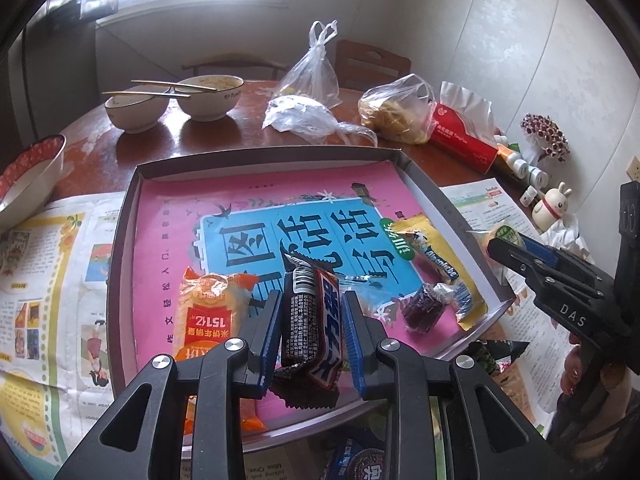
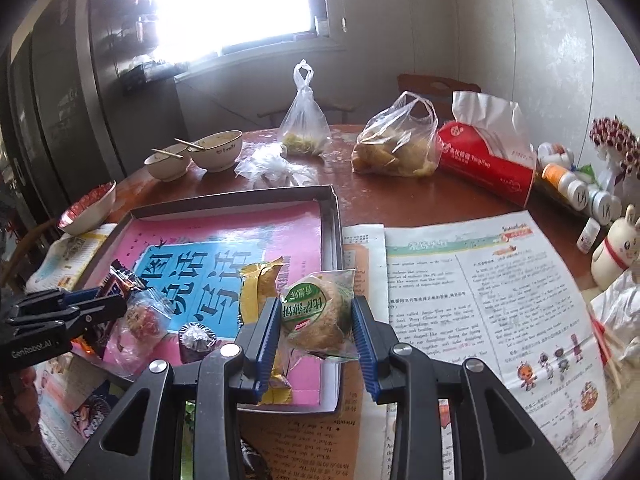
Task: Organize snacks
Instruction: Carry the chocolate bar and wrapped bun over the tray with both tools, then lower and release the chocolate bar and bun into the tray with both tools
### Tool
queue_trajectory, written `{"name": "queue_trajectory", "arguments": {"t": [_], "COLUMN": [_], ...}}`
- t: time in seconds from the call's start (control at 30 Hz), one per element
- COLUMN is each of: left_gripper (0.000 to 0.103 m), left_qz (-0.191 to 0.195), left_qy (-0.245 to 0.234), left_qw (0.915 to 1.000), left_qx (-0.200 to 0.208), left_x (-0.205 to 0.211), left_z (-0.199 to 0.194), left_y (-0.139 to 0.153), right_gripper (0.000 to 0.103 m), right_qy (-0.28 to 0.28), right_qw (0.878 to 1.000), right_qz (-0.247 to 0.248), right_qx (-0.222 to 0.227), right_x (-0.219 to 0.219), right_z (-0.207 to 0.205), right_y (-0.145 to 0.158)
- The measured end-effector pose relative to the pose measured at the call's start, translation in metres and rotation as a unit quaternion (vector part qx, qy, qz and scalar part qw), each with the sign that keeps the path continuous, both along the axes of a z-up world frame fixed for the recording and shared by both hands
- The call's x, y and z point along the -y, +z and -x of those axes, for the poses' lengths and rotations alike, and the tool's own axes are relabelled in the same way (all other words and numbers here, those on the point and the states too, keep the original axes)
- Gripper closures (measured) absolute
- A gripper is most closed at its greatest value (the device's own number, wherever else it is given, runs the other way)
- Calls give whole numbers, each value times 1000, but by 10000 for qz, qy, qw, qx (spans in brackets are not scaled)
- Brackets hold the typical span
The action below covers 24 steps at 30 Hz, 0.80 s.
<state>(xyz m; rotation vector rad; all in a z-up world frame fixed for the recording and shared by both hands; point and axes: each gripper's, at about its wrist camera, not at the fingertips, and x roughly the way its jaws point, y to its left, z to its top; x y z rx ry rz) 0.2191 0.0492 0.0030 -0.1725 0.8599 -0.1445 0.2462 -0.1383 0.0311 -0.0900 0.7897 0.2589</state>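
Observation:
A shallow grey box lid (image 1: 132, 208) lined with a pink and blue booklet lies on the table; it also shows in the right wrist view (image 2: 334, 216). My left gripper (image 1: 310, 328) is shut on a dark brown chocolate bar (image 1: 312, 320), held over the lid's near side. My right gripper (image 2: 316, 328) is shut on a round cake in a clear wrapper with a green label (image 2: 316, 316), above the lid's right edge. In the lid lie an orange rice-cracker pack (image 1: 208, 312), a yellow snack pack (image 1: 436, 264) and a foil-topped purple jelly cup (image 1: 424, 308).
Two bowls with chopsticks (image 1: 176, 100), a red-rimmed bowl (image 1: 28, 176), plastic food bags (image 1: 396, 108), a red tissue pack (image 1: 464, 136), small bottles (image 1: 528, 172) and a rabbit figure (image 1: 552, 204) stand around. Newspaper (image 2: 480, 300) covers the table. More snacks lie near the front edge (image 1: 360, 460).

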Motion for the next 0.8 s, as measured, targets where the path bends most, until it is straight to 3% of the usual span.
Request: {"name": "queue_trajectory", "arguments": {"t": [0.27, 0.8], "left_gripper": [73, 73], "left_qz": [121, 78], "left_qy": [193, 46], "left_qw": [9997, 9999], "left_qx": [-37, -118], "left_x": [-12, -6], "left_z": [-2, -6], "left_y": [-3, -11], "right_gripper": [67, 66], "right_qy": [-5, 49], "right_qw": [9996, 9975], "right_qz": [297, 707], "right_qx": [-1, 42], "right_x": [-7, -21], "right_z": [-1, -1], "right_y": [-9, -18]}}
